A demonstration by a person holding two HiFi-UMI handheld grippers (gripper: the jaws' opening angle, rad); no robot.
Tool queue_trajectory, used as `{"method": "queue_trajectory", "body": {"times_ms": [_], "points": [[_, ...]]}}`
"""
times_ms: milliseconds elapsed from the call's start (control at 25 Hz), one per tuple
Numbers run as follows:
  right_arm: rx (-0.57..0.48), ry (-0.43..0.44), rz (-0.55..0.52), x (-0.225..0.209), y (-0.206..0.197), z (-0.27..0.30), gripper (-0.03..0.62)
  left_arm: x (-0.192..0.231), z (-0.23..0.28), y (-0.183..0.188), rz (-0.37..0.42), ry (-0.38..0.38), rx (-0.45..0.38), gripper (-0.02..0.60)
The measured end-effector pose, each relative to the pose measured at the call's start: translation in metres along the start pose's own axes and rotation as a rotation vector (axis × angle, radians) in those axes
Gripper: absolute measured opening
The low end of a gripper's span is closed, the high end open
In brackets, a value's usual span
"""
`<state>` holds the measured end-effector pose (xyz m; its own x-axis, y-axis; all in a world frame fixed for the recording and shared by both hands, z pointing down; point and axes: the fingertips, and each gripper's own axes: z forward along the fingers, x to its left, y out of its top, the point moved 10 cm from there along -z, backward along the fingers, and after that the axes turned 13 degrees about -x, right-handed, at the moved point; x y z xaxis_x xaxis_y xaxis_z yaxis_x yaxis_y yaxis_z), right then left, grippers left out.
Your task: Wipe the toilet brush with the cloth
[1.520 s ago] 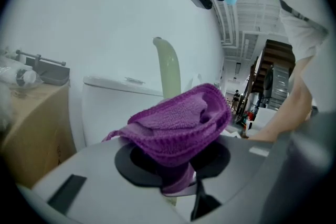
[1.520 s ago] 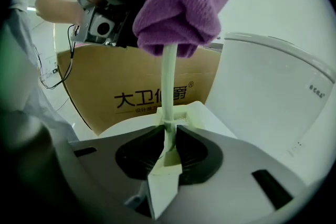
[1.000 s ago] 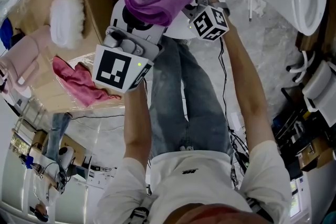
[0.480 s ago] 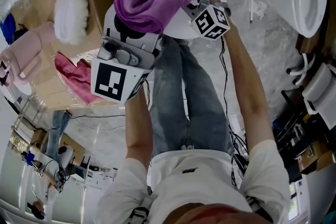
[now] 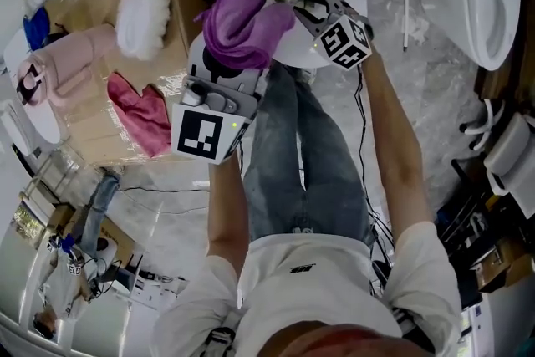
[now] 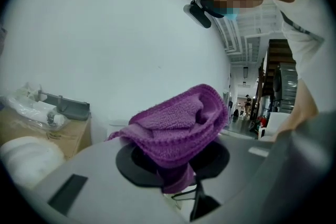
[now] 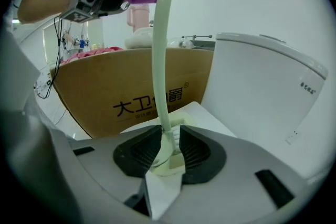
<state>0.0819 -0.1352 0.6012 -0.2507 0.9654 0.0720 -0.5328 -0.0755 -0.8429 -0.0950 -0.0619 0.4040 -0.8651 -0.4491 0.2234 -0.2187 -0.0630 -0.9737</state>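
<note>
The step in hand is the wiping itself. The left gripper [image 6: 176,165] has just been closing its jaws, and they pinch the purple cloth [image 6: 178,123] tight; the right gripper [image 7: 169,150] has just been opening its jaws a little, yet the brush [image 7: 157,60] handle sits between them and they hold it up in the air. The cloth is bunched right by the top part of the handle; I cannot tell if it touches. Next, I think, the cloth must press on the handle and slide along it while the right jaws hold firm. No surface lies under the work; a brown box [image 7: 105,92] stands at the left, with a fluffy white thing [image 5: 142,6] and pink rags [image 5: 138,109] by it; a toilet [image 5: 489,4] stands at the right on a pale stone floor [image 5: 418,71].
</note>
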Motion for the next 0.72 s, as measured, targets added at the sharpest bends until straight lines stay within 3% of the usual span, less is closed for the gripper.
{"method": "queue_trajectory", "body": {"times_ms": [400,720], "points": [[-0.14,-0.206,0.083,0.007,0.072,-0.083,0.053,-0.013,-0.022,0.033,0.036,0.05,0.042,0.1],[-0.257,-0.343,0.055,0.042,0.165,-0.187,0.011,-0.04,-0.031,0.099,0.077,0.054,0.032,0.098]]}}
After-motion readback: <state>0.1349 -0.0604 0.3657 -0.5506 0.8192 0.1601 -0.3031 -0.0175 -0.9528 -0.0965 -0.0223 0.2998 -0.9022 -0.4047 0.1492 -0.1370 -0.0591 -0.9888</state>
